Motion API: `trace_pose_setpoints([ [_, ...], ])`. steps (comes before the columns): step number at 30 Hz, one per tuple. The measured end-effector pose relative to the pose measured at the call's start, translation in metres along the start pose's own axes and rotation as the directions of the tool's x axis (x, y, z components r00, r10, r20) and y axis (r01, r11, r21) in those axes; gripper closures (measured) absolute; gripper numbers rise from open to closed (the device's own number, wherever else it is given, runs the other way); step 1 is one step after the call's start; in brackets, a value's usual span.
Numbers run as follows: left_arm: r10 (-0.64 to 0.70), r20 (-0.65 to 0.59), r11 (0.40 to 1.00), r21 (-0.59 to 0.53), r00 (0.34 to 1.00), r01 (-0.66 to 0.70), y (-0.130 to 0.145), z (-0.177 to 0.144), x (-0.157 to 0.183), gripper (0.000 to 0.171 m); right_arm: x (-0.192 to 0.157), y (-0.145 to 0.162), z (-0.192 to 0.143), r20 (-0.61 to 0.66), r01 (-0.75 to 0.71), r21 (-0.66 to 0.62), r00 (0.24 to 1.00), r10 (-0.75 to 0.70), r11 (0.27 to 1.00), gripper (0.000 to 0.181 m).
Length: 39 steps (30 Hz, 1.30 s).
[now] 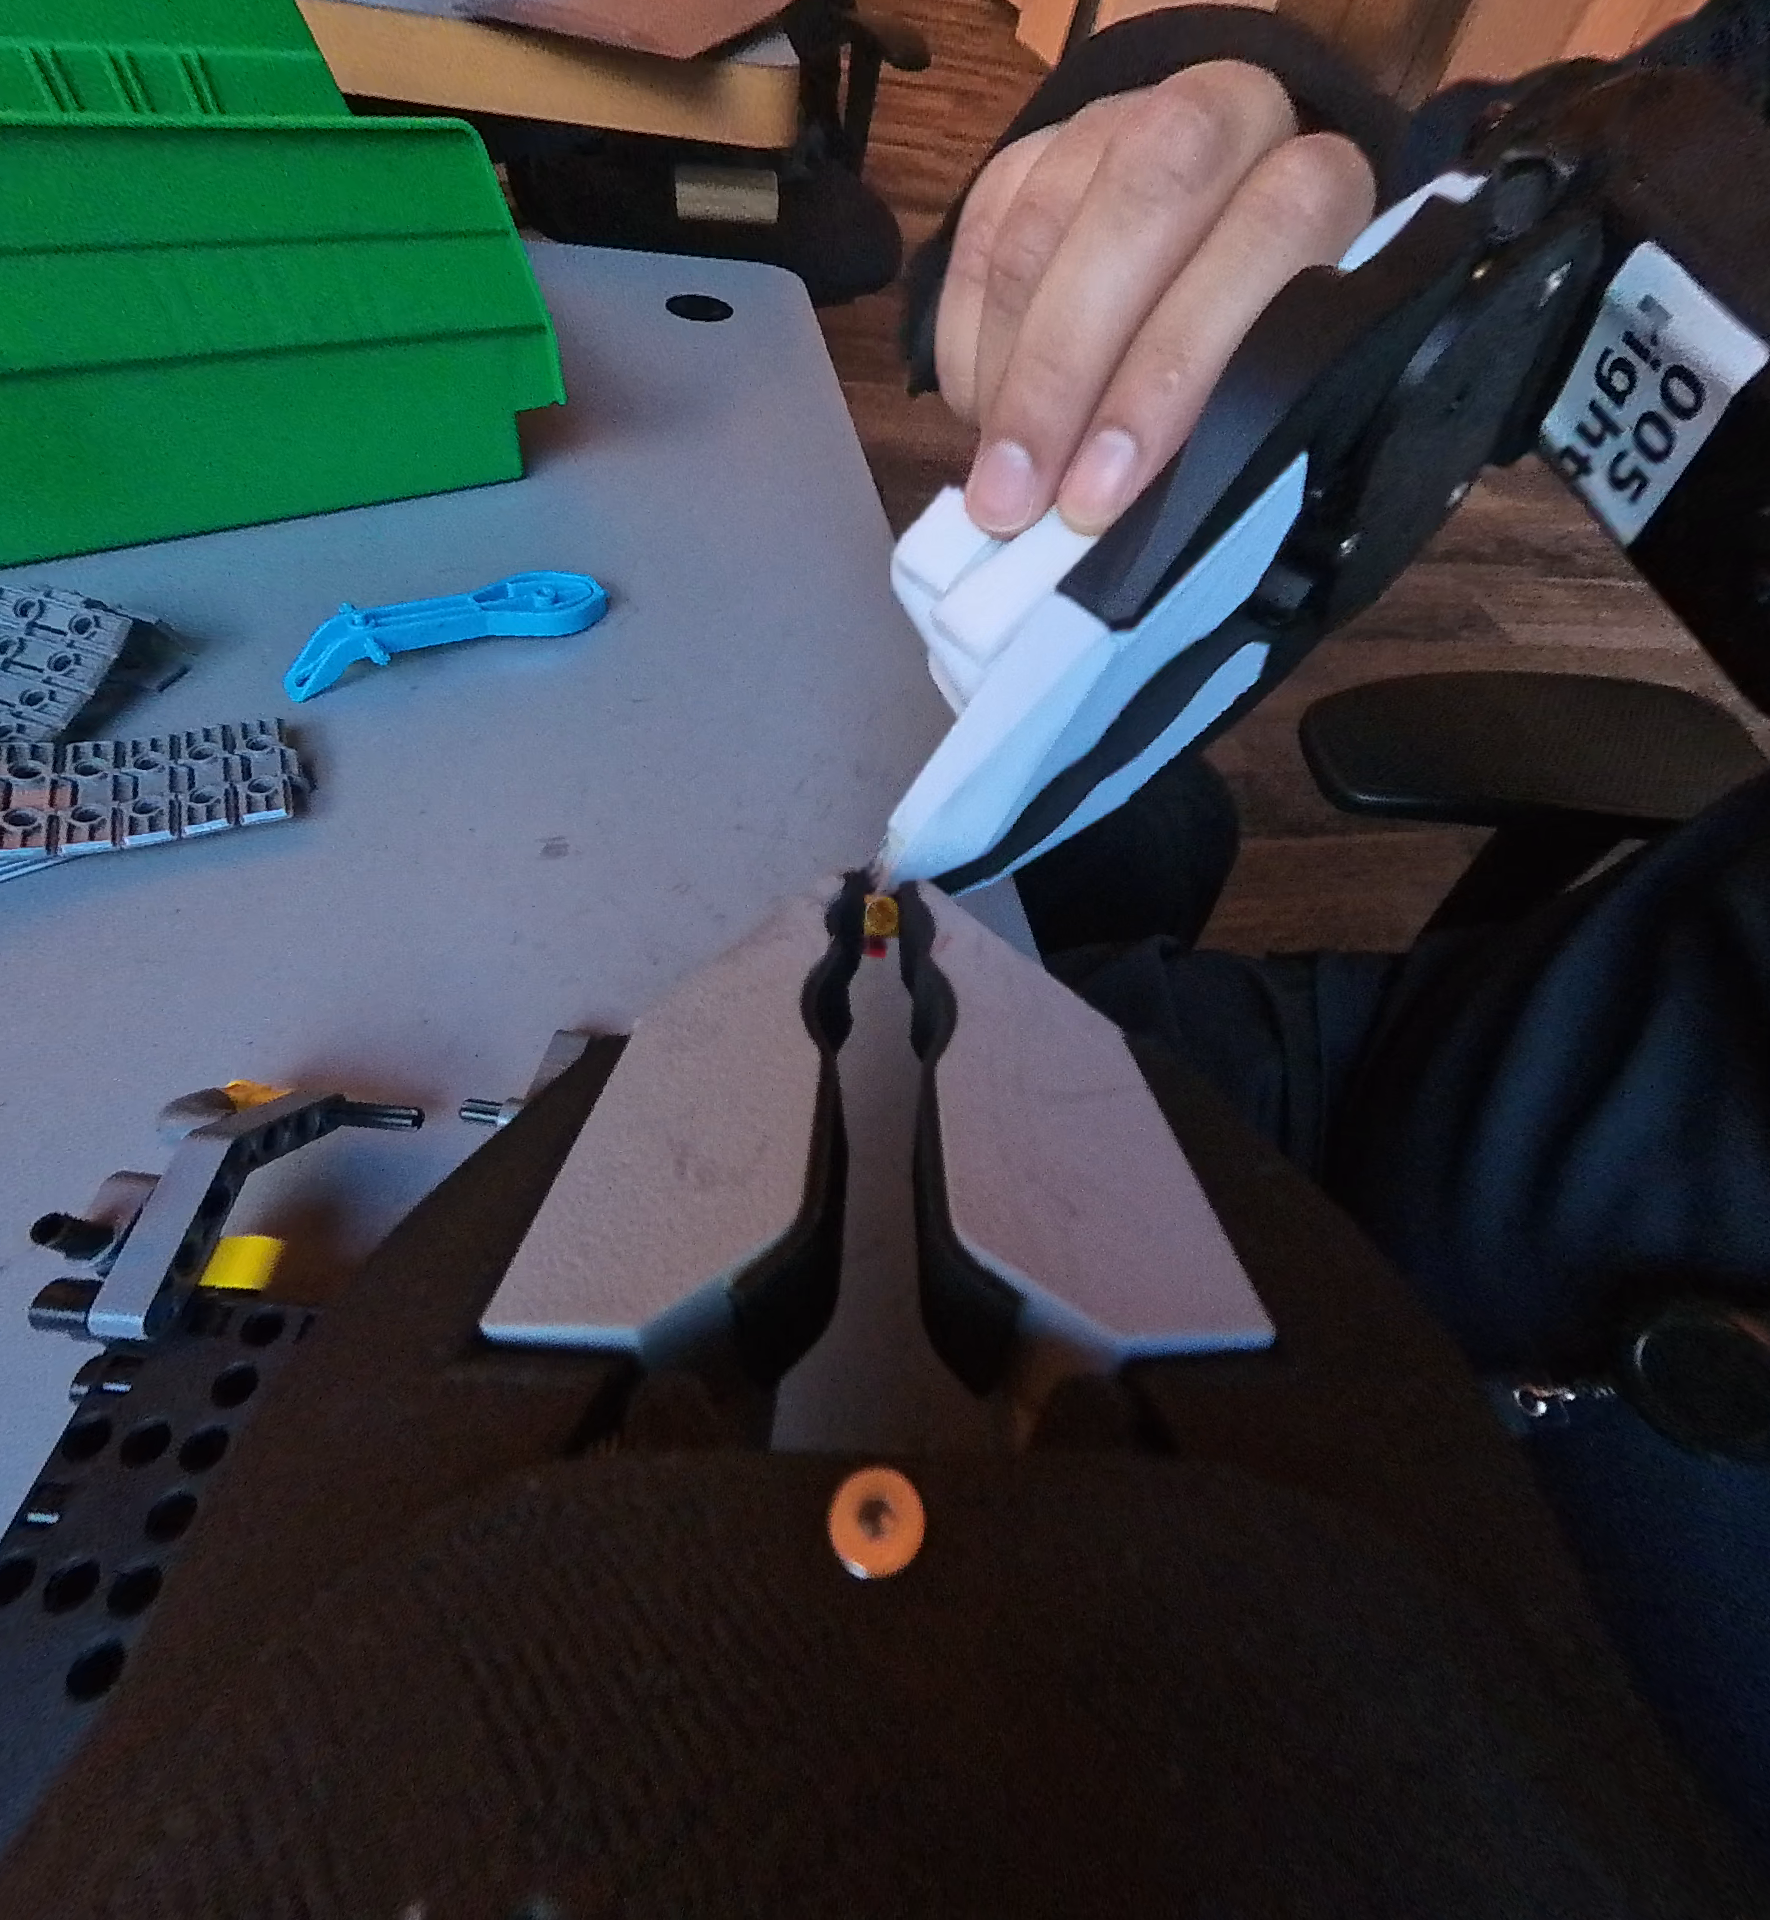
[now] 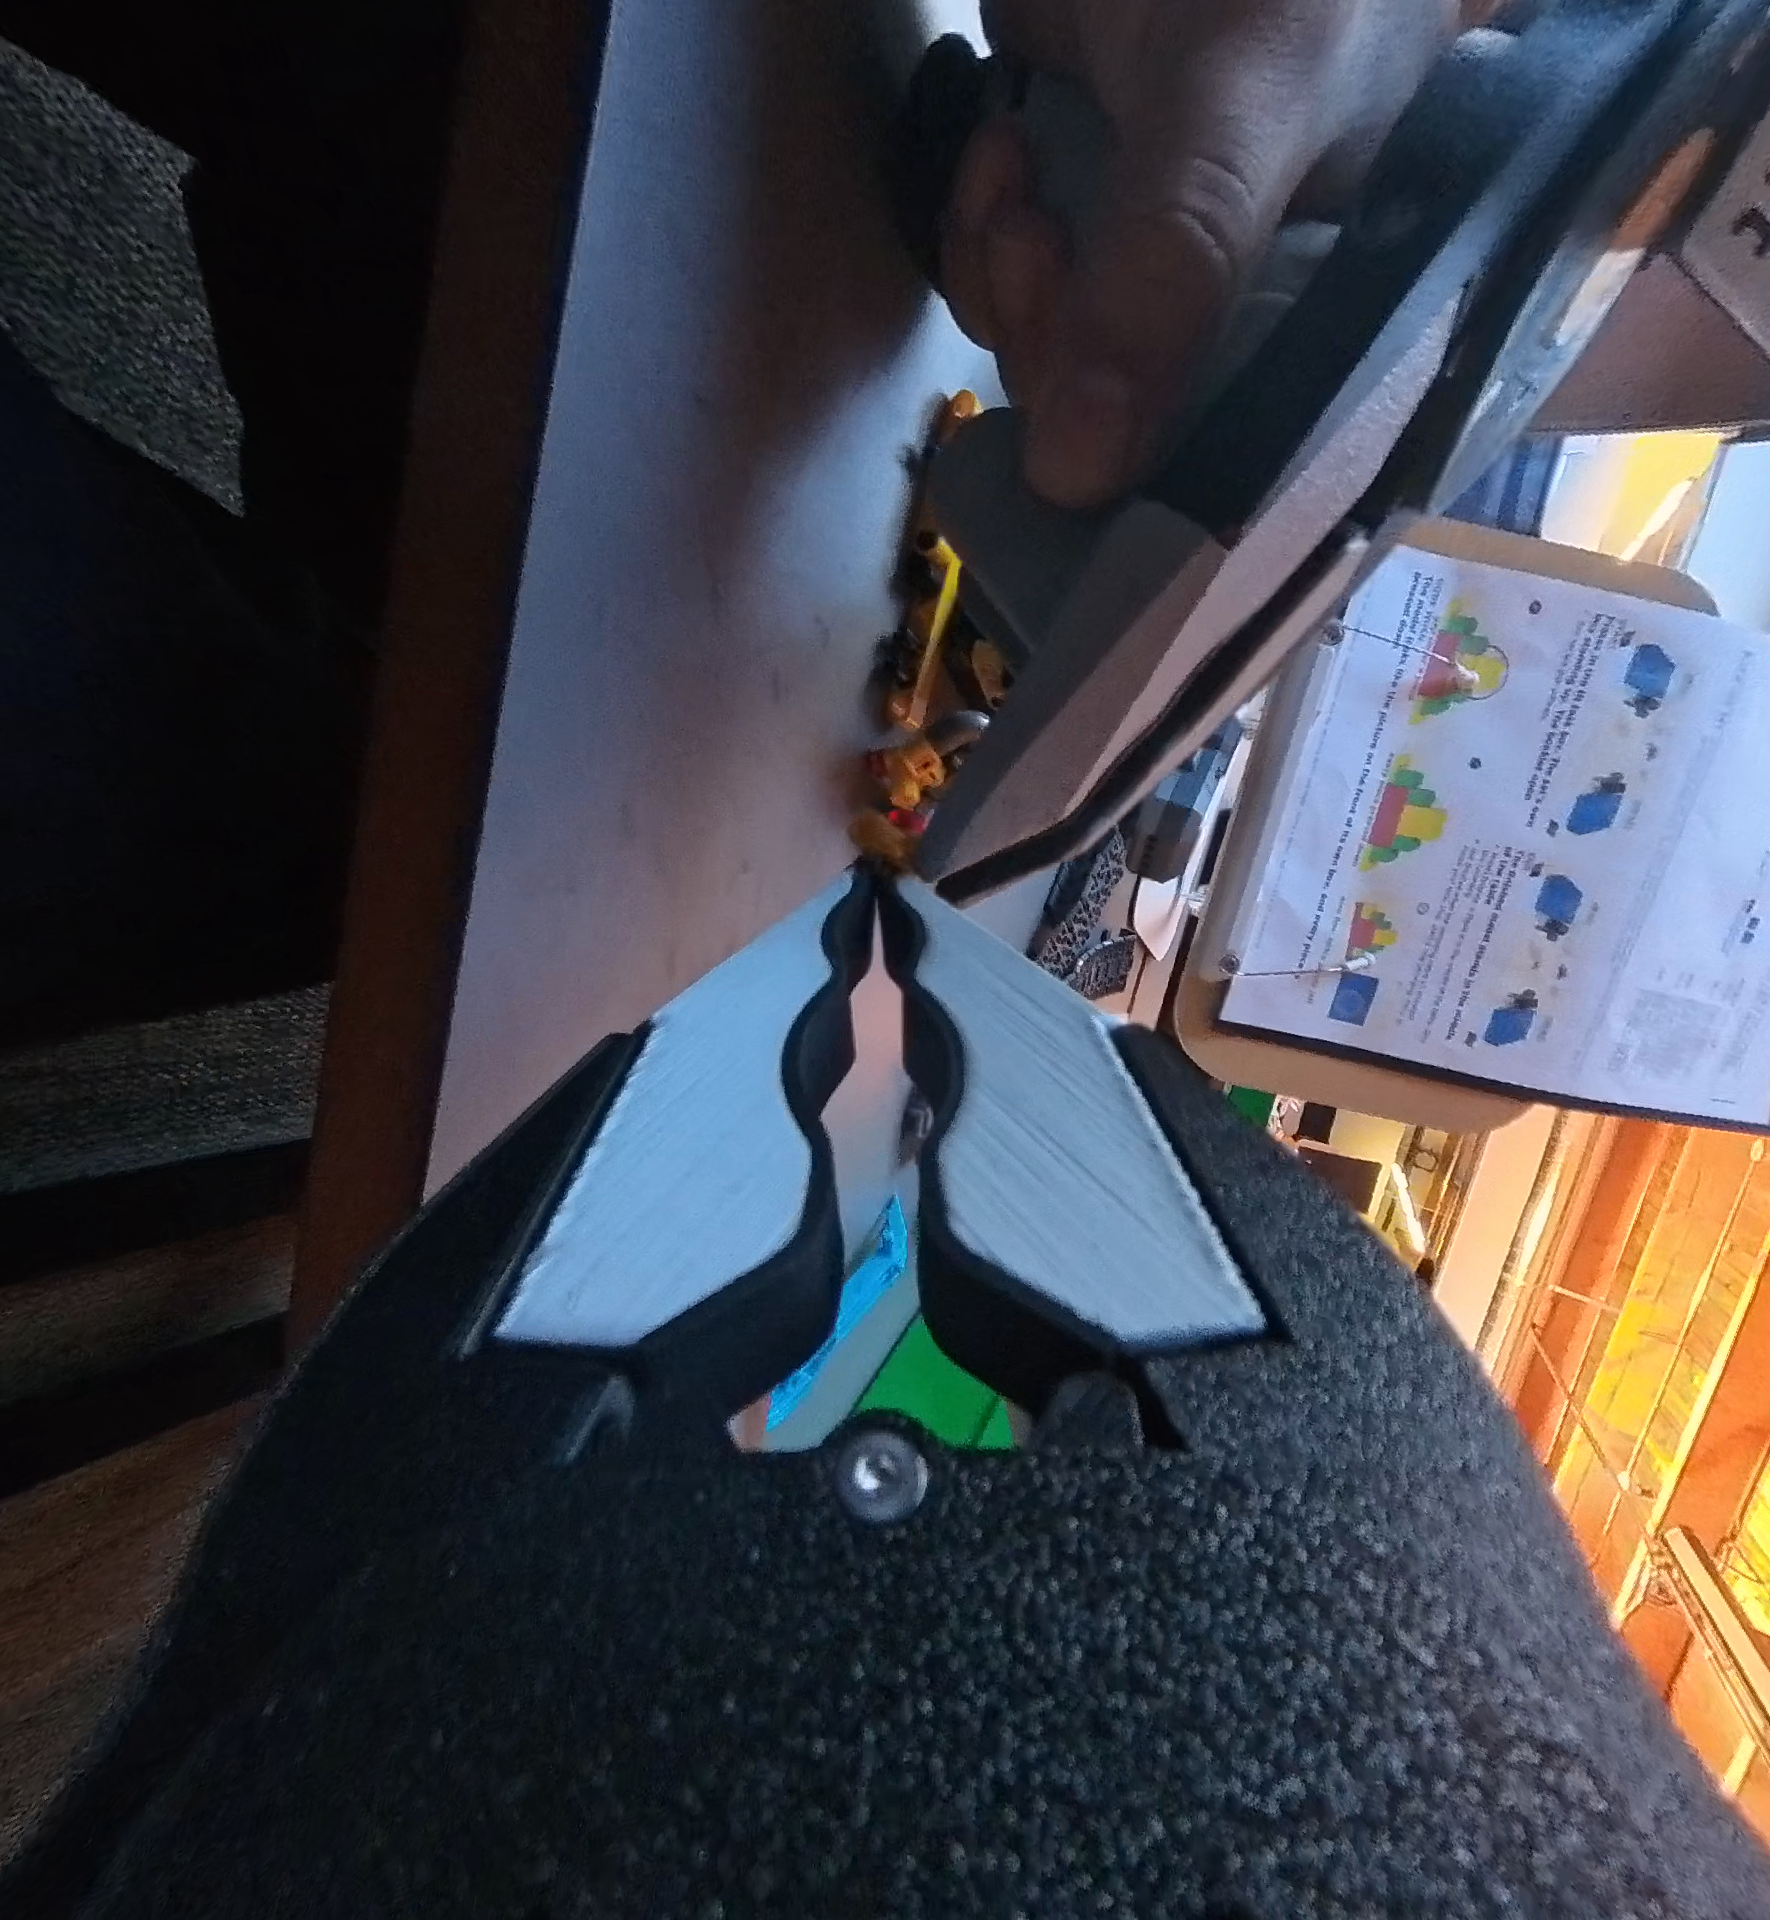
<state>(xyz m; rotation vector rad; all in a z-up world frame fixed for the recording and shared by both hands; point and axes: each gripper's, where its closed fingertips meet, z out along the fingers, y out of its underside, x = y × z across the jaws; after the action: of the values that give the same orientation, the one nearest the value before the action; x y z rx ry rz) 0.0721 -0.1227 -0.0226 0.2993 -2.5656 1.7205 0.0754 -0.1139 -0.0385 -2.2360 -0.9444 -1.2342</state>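
One small yellow piece [image 1: 879,914] with red underside, pinched in left gripper [image 1: 877,906] fingers; right gripper [image 2: 877,902] fingers closed, touching it, past the bench [image 1: 590,831] edge.

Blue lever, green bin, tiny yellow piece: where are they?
Blue lever [image 1: 445,631]: left wrist view, mid-handle.
Green bin [image 1: 216,343]: left wrist view, sloped front wall.
Tiny yellow piece [image 1: 879,914]: left wrist view, its round face.
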Motion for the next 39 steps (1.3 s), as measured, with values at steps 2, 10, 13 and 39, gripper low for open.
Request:
trace_pose_setpoints([
  [2,0.015,-0.005,1.0,-0.022,1.0,-0.015,0.003,0.002,0.002,0.168,-0.001,0.0,0.004,0.0,-0.006,-0.005,1.0,0.006,1.0,0.181],
  [10,-0.081,0.008,0.996,0.046,0.997,0.08,-0.003,-0.011,-0.008,0.171,0.005,-0.003,0.005,-0.079,-0.352,0.047,0.932,0.355,0.935,0.16],
  [13,-0.182,0.003,0.975,0.128,0.983,0.18,-0.011,-0.02,-0.02,0.171,0.005,0.008,0.014,-0.138,-0.466,0.014,0.875,0.463,0.885,0.165],
  [39,0.04,0.624,0.933,-0.304,0.78,0.195,0.033,-0.215,-0.136,0.15,-0.013,0.045,0.024,0.07,-0.8,-0.018,0.598,0.798,0.6,0.16],
])
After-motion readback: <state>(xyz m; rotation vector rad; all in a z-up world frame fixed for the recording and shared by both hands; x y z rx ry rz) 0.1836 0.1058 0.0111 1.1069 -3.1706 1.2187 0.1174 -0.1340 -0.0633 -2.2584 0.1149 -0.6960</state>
